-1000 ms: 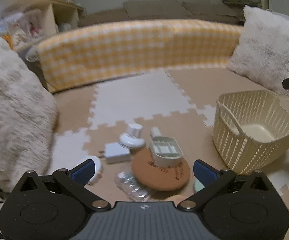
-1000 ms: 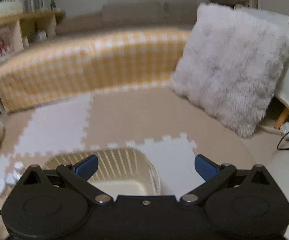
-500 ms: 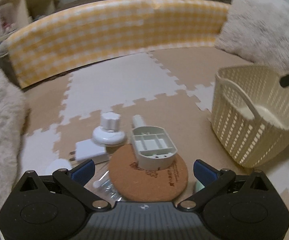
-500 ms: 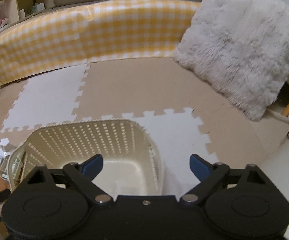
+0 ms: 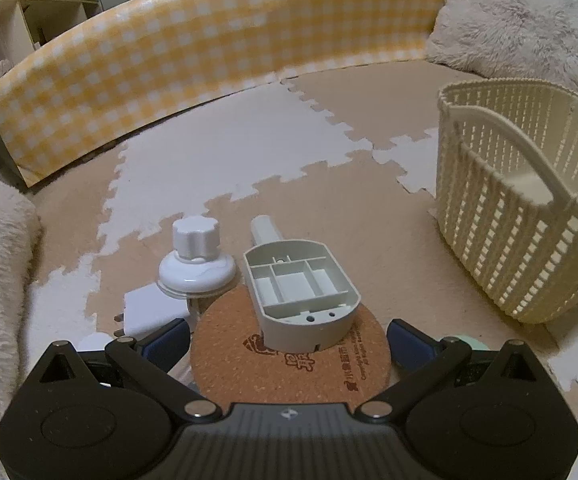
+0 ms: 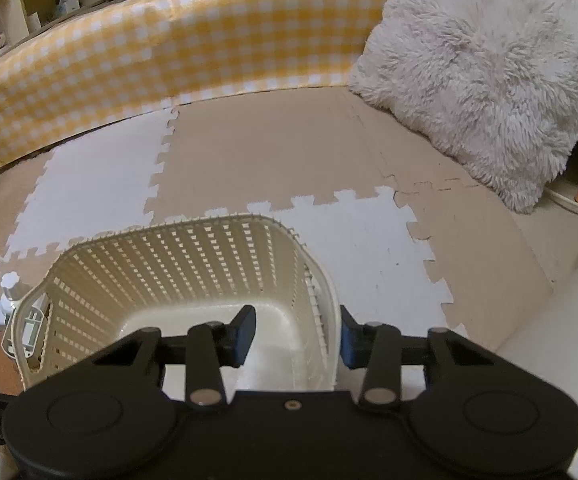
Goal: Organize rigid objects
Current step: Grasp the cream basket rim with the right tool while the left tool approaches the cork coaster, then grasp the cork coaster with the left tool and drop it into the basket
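Foam floor mats carry everything. Nearest, my left hand-held gripper (image 5: 289, 338) hangs spread wide around one cork coaster (image 5: 289, 354) bearing one grey tray (image 5: 299, 292); I'd close squarely on the tray's sides. Beyond sit one white knob (image 5: 196, 258) and one charger (image 5: 151, 310). My right hand-held gripper (image 6: 297, 334) pinches the one basket (image 6: 325, 292) wall.

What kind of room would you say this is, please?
Probably a home living or play room: foam puzzle mats cover the floor, a yellow checked bumper borders them, and a fluffy cushion leans nearby.
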{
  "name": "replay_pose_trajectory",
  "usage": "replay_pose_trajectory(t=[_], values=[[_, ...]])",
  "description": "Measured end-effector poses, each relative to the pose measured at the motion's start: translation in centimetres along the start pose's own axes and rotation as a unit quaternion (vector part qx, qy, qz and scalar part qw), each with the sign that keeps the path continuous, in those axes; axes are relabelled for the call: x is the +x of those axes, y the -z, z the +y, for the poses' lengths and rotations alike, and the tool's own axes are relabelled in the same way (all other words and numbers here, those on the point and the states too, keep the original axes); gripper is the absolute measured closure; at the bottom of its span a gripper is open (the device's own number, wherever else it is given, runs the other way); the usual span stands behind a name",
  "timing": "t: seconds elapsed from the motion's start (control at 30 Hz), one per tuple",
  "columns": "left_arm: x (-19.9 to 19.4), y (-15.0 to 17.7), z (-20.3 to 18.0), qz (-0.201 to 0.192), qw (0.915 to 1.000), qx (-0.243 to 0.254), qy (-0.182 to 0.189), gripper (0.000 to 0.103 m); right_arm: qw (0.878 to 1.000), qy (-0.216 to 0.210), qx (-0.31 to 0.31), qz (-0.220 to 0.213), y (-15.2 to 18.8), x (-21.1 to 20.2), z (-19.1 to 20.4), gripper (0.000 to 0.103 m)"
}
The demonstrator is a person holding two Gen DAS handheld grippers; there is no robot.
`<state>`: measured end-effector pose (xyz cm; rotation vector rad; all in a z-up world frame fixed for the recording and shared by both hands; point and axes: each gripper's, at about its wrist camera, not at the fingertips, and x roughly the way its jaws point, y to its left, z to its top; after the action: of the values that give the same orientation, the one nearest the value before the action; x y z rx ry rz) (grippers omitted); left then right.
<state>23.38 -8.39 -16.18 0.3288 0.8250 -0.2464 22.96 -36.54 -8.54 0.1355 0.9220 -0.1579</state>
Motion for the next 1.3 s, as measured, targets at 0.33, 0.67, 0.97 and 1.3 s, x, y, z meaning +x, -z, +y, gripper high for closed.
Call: replay_pose_trajectory(t=[0.33,0.67,0.97,1.3], values=[[-0.4,0.3,-0.3,-0.002,0.9999,0.01,0.0,0.004,1.0,0.014,0.005,-0.002,0.0,0.0,-0.5,0.075],[-3.2,0.9,1.3,-0.003,0.999,-0.041,0.017,0.004,1.0,0.021,0.011,-0.004,-0.1,0.2,-0.9,0.086],[-5.9,1.5,2.6,-0.004,0.9961,-0.088,0.011,0.004,1.0,0.015,0.008,-0.014,-0.1,-0.1,-0.9,0.09],[-10.2,1.3,2.2,-0.041,0.9916,-0.12,0.025,0.004,1.0,0.014,0.012,-0.009,-0.1,-0.1,-1.1,0.09]])
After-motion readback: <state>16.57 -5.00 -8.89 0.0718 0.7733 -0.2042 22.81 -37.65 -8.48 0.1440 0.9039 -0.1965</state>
